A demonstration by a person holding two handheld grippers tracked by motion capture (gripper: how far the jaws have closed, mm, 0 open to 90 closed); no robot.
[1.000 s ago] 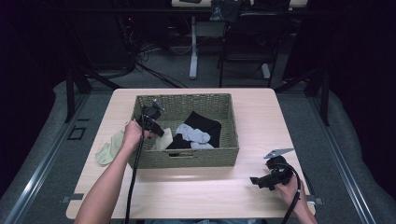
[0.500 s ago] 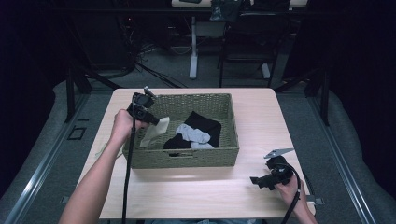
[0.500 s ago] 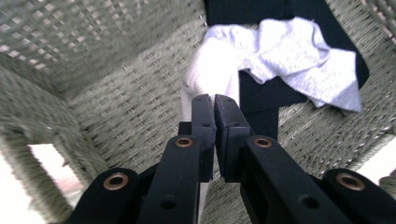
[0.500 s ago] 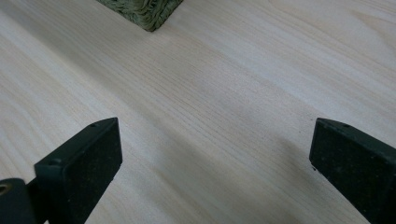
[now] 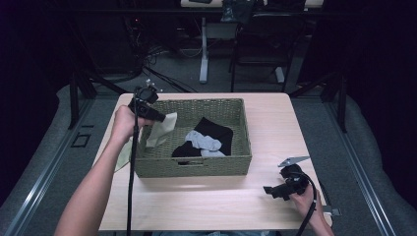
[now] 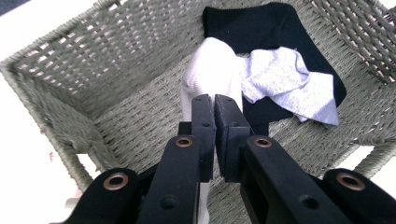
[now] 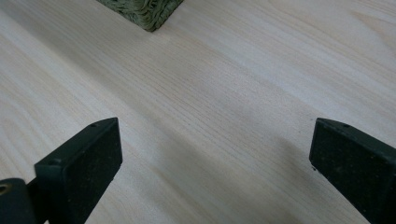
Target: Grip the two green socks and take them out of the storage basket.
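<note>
The left gripper [image 5: 158, 117] has its jaws clamped on a pale sock [image 6: 212, 70], which hangs over the left end of the woven basket [image 5: 196, 167]. The sock looks light and limp, so it should drape from whatever point is pinched; a hold near 1 end, as here, looks secure enough. Inside the basket lie a black garment [image 6: 275, 32] and a grey sock [image 6: 292, 84], just right of the hanging one. Another pale cloth [image 5: 123, 157] lies on the tabletop [image 5: 206, 206] left of the basket. The right gripper [image 5: 271, 191] rests near the right edge, jaws wide apart and empty.
</note>
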